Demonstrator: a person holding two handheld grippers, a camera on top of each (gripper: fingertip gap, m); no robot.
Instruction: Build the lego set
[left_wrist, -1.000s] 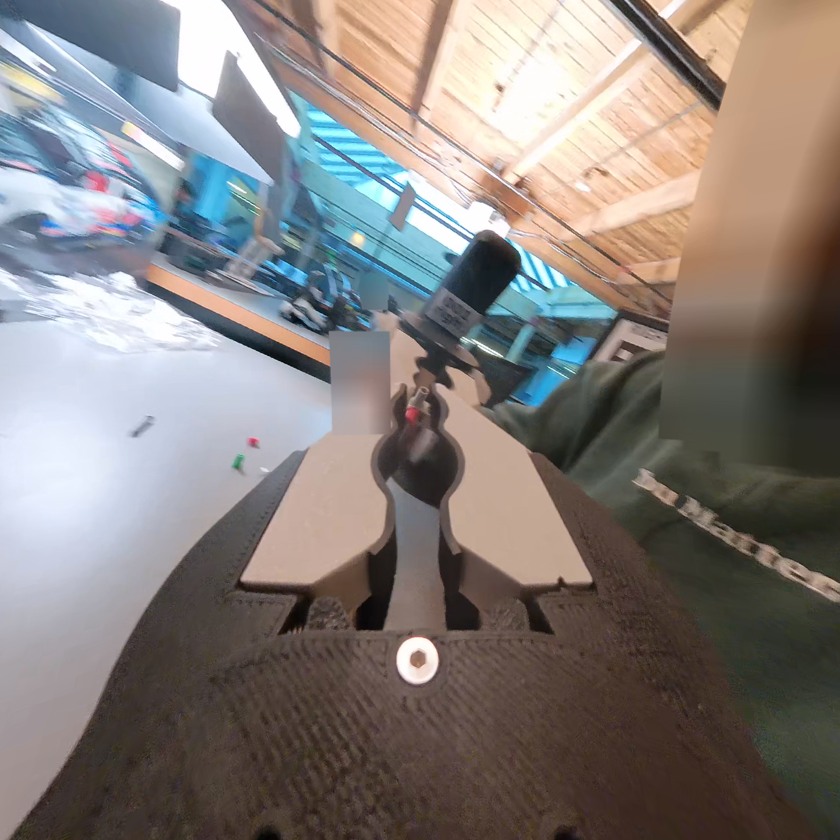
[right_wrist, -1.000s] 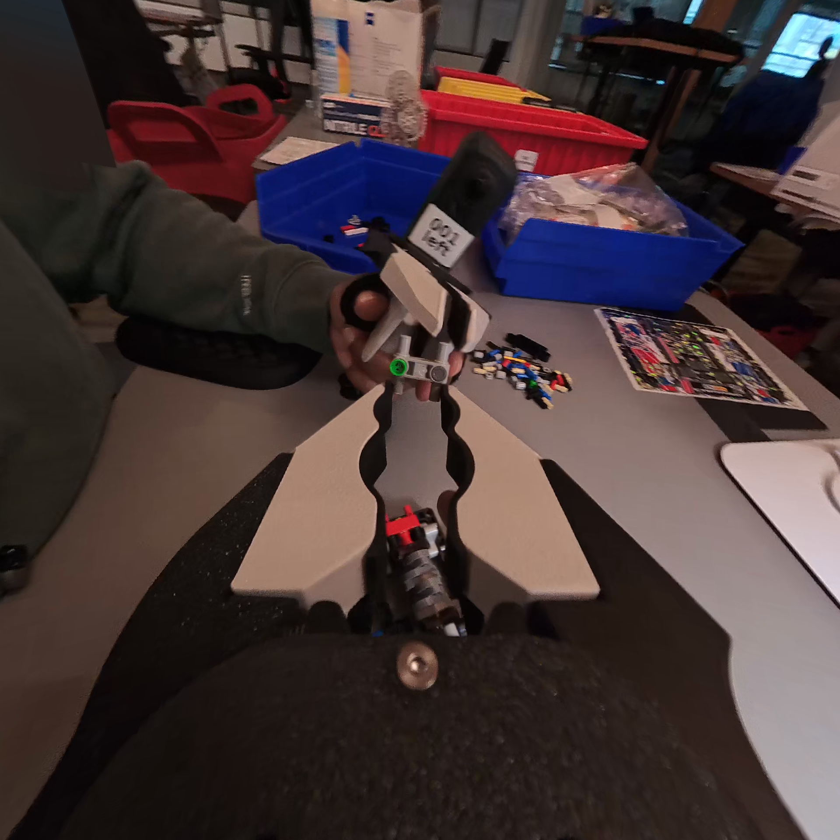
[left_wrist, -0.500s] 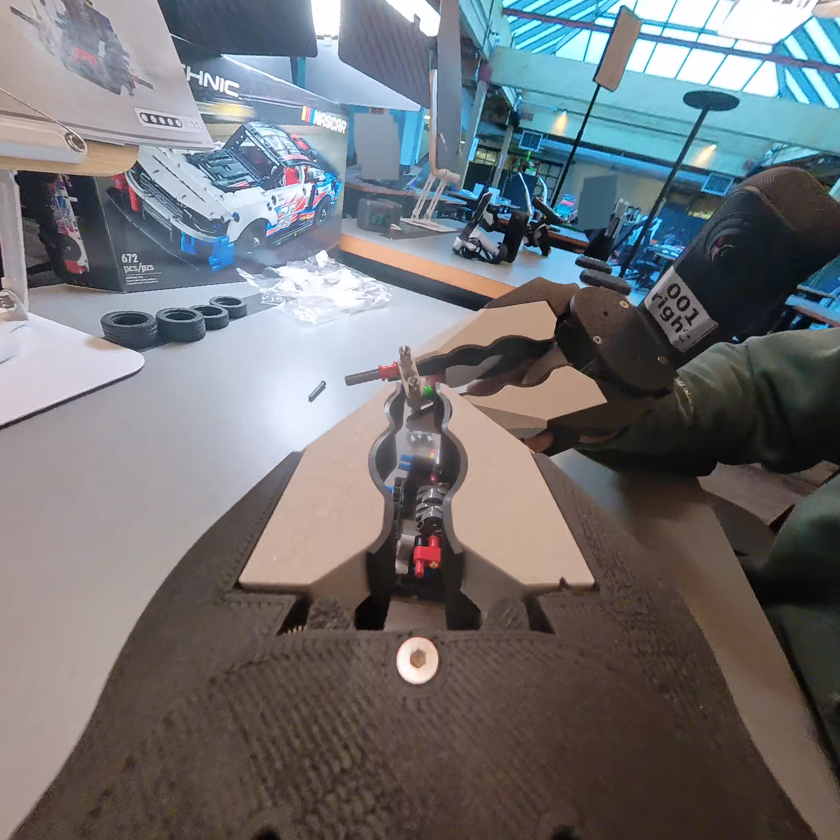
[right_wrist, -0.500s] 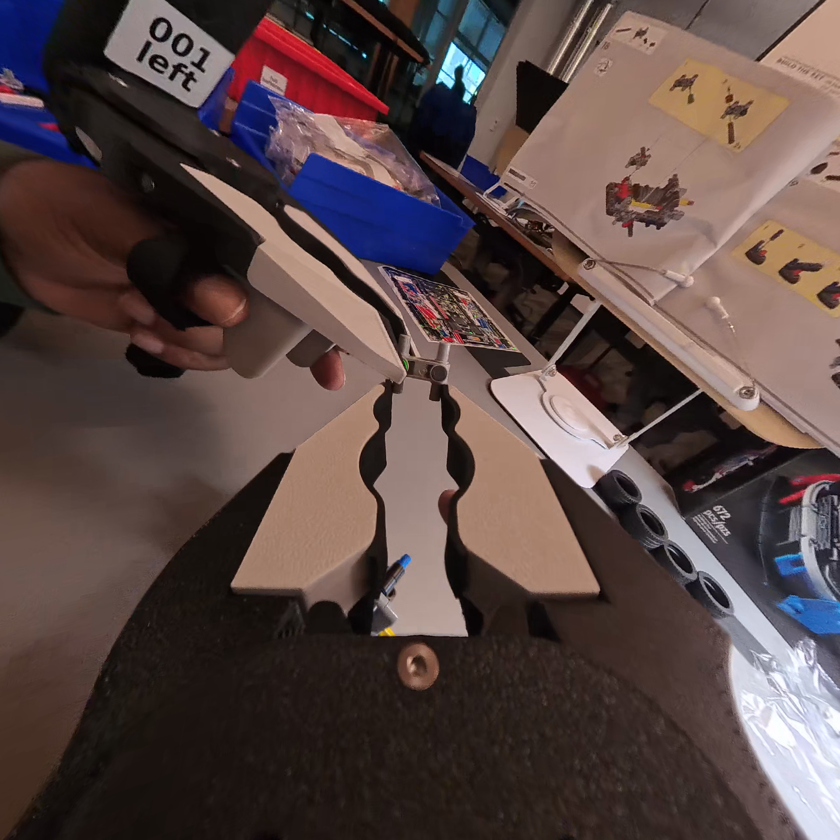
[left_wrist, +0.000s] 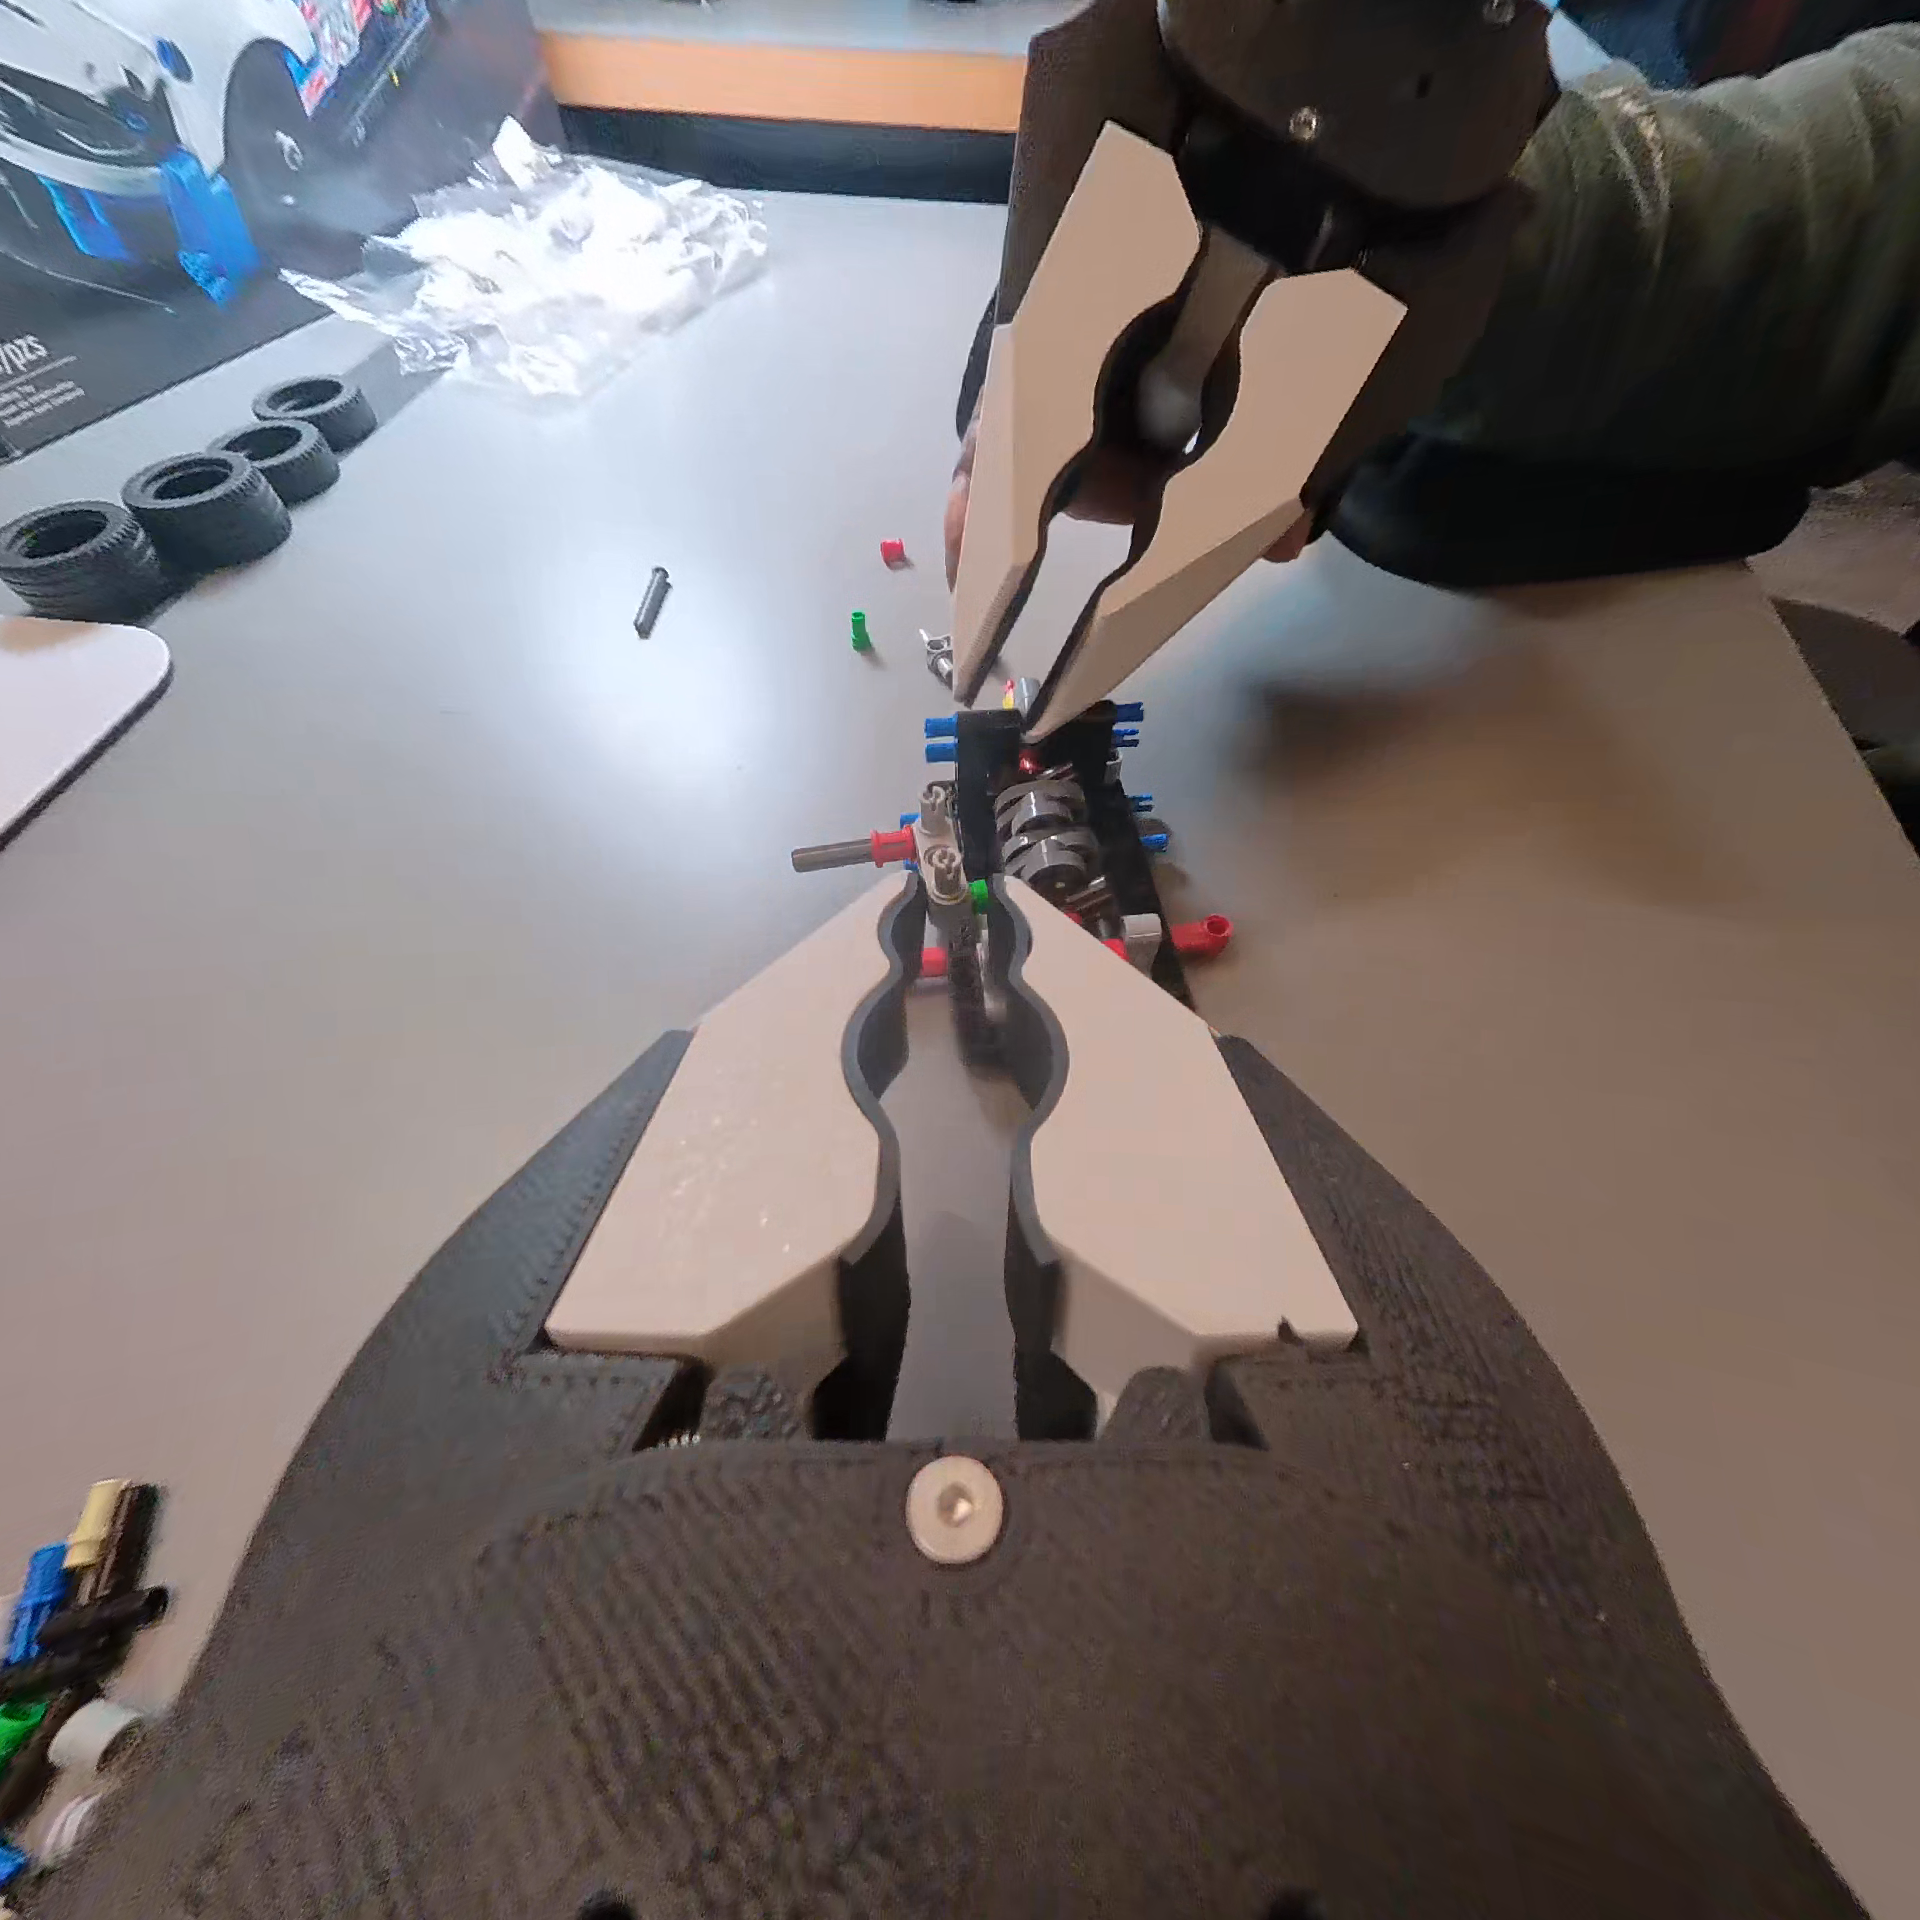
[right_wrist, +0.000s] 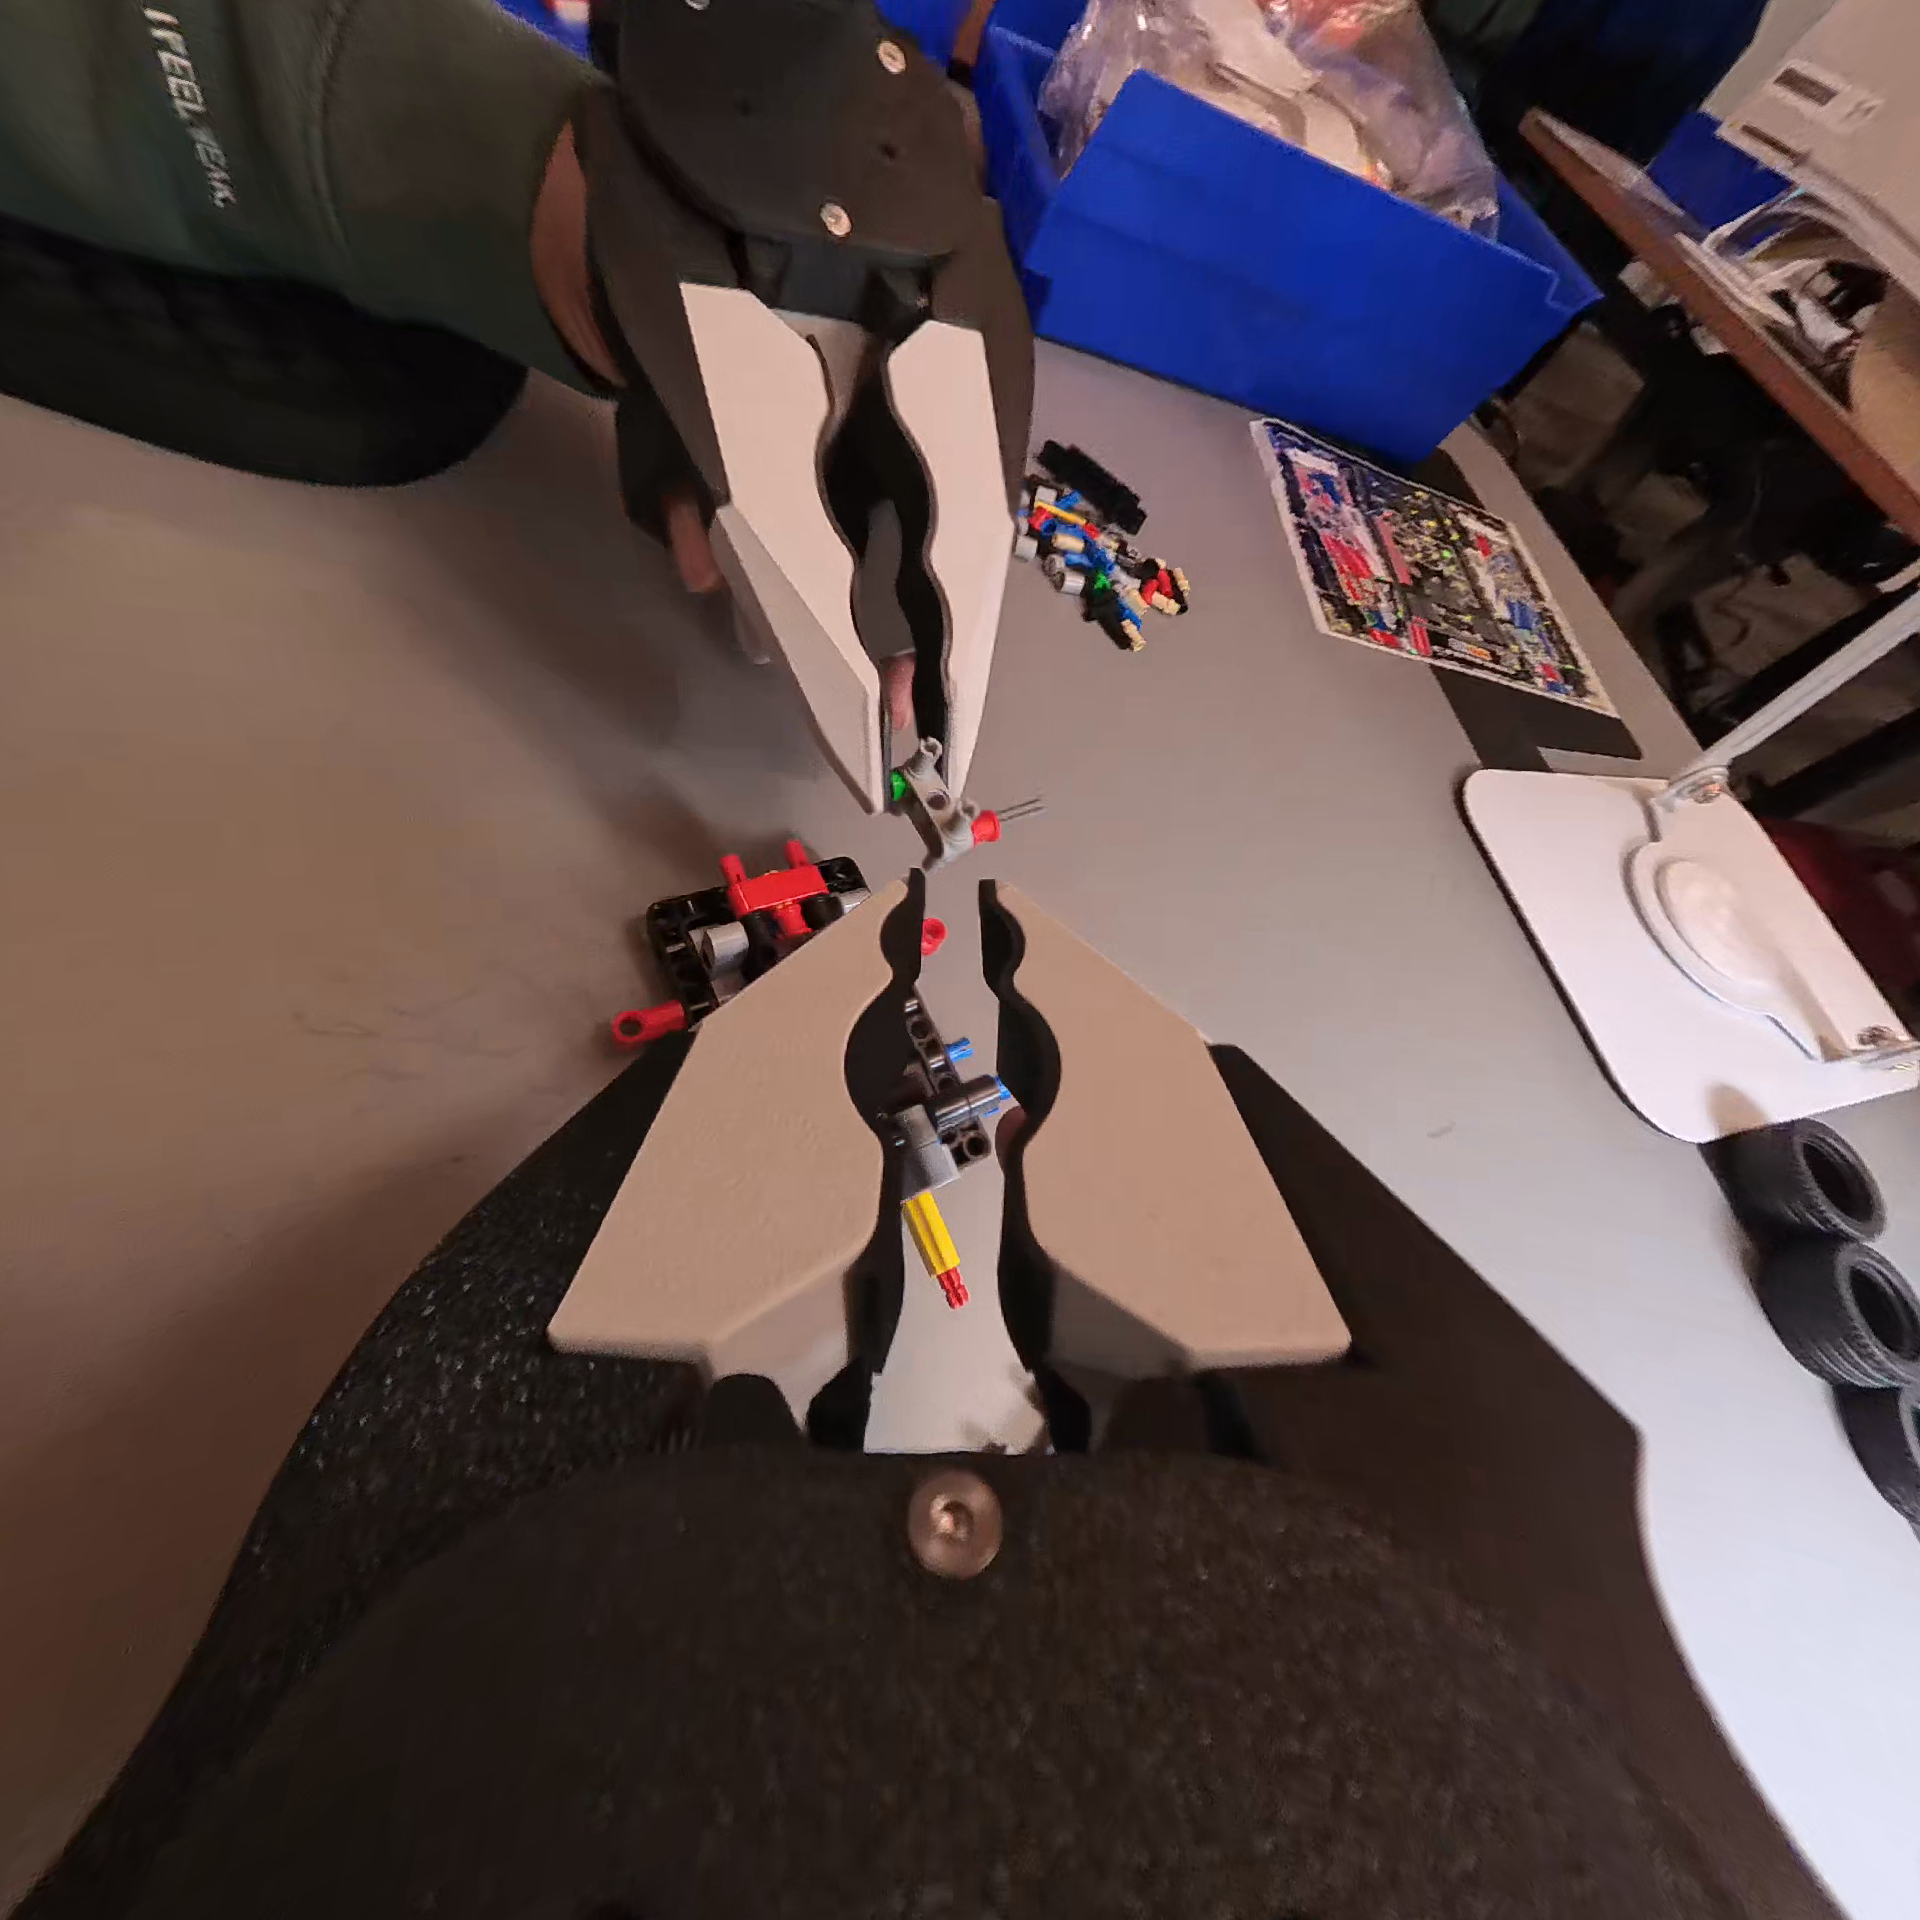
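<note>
On the table: a half-built black frame (left_wrist: 1049, 831) with grey gears and blue pins lies between both tools — a person's workbench mid-build.
Left gripper (left_wrist: 956, 894): jaws pinching a small grey connector piece (left_wrist: 940, 852) with a red bush and dark axle, held just above the frame's near end.
Right gripper (right_wrist: 951, 888): jaws slightly spread, holding nothing, tips poised over the frame's far end.
Nearby: four tyres (left_wrist: 187, 499), a plastic bag (left_wrist: 561, 260), loose pins (left_wrist: 860, 630) and a sticker sheet (right_wrist: 1423, 566).
Doing it well: probably steady the frame with the right tips, line the connector's pin up squarely with its hole, then press straight — no twisting.
</note>
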